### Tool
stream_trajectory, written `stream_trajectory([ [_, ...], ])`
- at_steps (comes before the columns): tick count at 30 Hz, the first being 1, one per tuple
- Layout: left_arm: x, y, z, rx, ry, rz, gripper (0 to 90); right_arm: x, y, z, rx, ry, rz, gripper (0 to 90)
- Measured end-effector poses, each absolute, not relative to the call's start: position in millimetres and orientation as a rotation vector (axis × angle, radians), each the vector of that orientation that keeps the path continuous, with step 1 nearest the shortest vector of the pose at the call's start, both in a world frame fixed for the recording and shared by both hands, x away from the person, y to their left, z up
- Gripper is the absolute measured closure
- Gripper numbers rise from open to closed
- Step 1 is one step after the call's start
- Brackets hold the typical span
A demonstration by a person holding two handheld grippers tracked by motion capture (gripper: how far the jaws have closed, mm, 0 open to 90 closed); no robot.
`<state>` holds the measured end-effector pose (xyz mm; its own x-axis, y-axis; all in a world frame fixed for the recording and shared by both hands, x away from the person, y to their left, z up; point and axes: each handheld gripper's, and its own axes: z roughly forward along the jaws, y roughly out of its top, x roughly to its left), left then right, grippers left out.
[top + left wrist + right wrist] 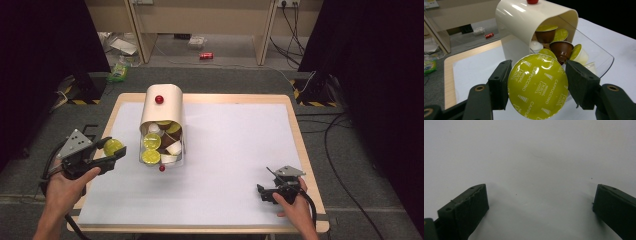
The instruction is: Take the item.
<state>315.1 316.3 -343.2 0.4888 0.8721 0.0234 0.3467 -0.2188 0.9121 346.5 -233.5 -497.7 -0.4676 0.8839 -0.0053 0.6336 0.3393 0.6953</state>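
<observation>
A cream, arch-shaped dispenser (161,106) with a clear curved tray (599,56) holds a loose heap of coffee capsules (159,142): brown and white cups with glossy yellow-green foil lids. The left gripper (116,150) clamps one capsule (537,86) by its sides at the table's left edge, just beside the dispenser, its round printed lid facing the gripper's camera. The right gripper (261,192) rests on the white mat (235,150), its jaws spread wide with nothing between them.
</observation>
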Motion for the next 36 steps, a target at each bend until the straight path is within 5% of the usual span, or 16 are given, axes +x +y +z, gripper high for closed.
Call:
stream_trajectory([
  [36, 313, 333, -442, 1.763, 1.183, 0.672, 39.9, 346, -234, -498, 1.336, 2.226, 0.897, 0.5],
])
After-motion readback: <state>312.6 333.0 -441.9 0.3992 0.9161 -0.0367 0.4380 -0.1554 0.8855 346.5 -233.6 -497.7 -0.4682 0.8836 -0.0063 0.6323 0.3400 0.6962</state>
